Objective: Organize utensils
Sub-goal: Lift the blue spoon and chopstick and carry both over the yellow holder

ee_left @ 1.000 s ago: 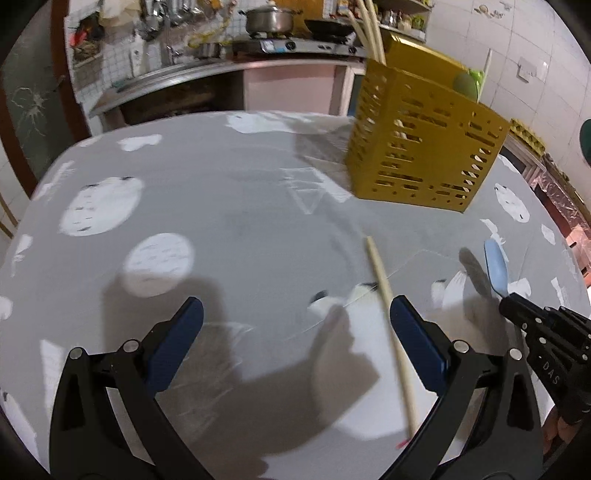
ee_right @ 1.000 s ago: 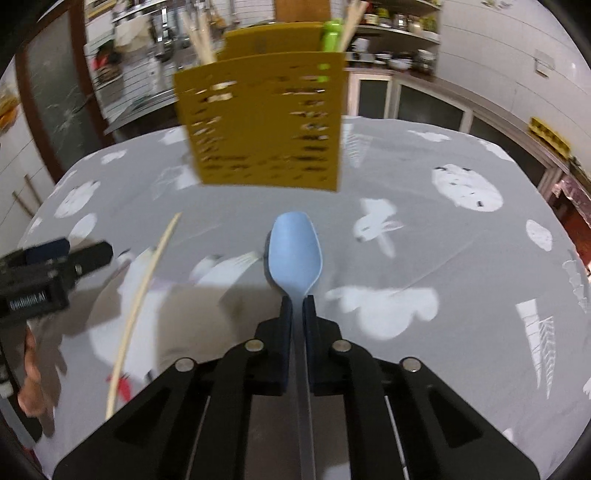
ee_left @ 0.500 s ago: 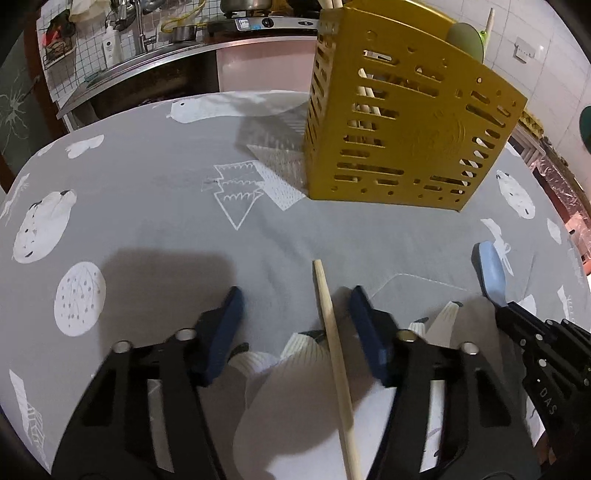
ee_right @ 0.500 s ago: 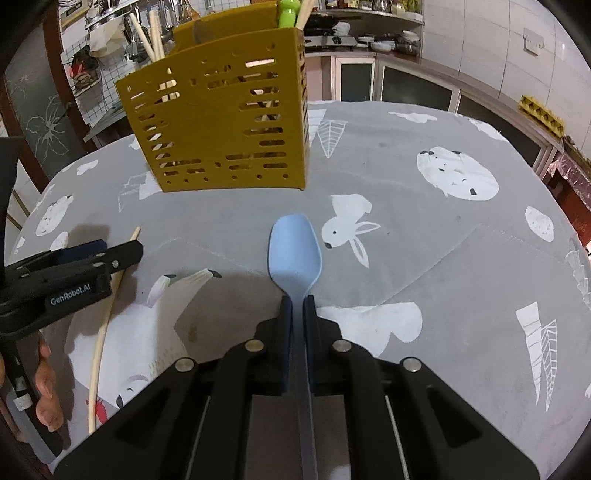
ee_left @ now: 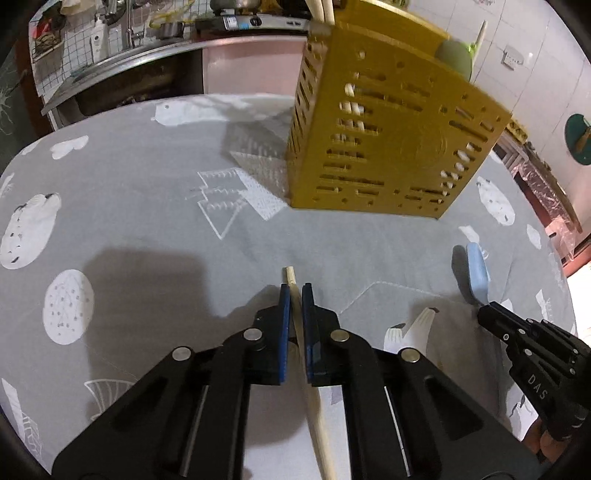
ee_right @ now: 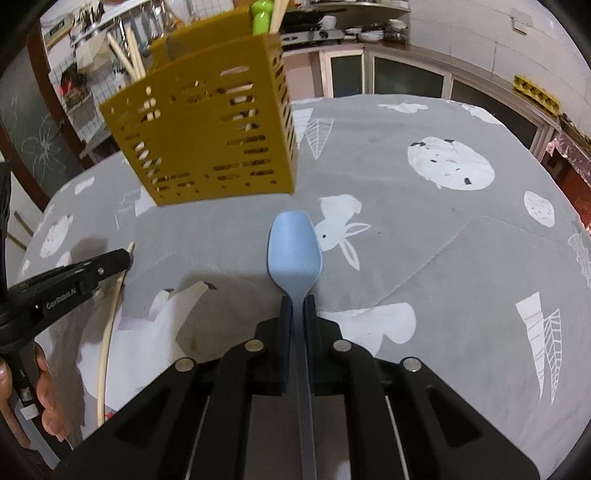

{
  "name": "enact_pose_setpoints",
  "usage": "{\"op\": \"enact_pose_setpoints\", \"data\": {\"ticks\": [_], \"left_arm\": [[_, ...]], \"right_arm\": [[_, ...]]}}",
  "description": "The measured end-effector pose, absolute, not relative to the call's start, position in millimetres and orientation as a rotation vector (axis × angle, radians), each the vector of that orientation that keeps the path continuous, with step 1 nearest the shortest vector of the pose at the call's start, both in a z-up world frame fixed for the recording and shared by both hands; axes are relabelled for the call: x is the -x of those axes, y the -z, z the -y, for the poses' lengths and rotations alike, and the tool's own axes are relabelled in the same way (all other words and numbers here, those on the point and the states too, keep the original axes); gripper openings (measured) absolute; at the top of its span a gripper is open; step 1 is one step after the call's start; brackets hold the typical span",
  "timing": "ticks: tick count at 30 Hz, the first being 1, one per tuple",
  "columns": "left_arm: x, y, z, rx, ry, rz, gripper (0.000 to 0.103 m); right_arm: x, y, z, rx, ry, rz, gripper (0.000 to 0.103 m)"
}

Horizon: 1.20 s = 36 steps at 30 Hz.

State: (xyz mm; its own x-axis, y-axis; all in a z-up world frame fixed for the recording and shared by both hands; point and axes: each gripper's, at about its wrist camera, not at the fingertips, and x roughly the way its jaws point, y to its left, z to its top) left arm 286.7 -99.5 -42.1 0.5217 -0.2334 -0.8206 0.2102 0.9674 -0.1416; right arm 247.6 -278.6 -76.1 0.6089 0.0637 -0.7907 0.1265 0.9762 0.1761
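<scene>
2 hand-held grippers are pinched on utensils lying in front of a yellow slotted utensil holder (ee_left: 388, 147) on a grey patterned tablecloth (ee_left: 147, 221).

"GenRobot.AI" is printed on the side of the left gripper (ee_right: 125, 258) as seen from the right wrist view, and "DAS" is read on the right gripper (ee_left: 484, 312) in the left wrist view. The blue pads of the left gripper (ee_left: 293, 291) are pressed together on a pale wooden chopstick (ee_left: 321, 424), whose tip is pointed toward the holder; 1 second ago these pads were spread wide with the chopstick untouched. The right gripper (ee_right: 297, 301) is clamped on the handle of a light blue spoon (ee_right: 294, 245), as before, its bowl lying just in front of the holder. More chopsticks (ee_right: 131, 51) and a green utensil (ee_right: 261, 16) are held upright inside the holder.
</scene>
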Motion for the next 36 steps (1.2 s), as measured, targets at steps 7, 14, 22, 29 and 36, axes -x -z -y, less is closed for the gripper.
{"op": "enact_pose_setpoints", "data": {"ticks": [7,14,22,29,36], "left_arm": [[-268,-4,90,0.016,0.271,-0.821,0.004],[-232,-53,77,0.021,0.271,-0.611,0.004],[-196,-78,69,-0.001,0.275,-0.449,0.004],[-178,-88,61,-0.002,0.267,-0.383,0.004],[-174,-93,51,0.019,0.269,-0.357,0.004]], "right_arm": [[-231,50,289,-0.288,0.034,-0.768,0.007],[-211,23,295,-0.32,0.002,-0.599,0.007],[-195,10,288,-0.271,0.015,-0.487,0.007],[-186,7,281,-0.236,0.02,-0.454,0.007],[-180,-2,278,-0.214,0.022,-0.43,0.007]]}}
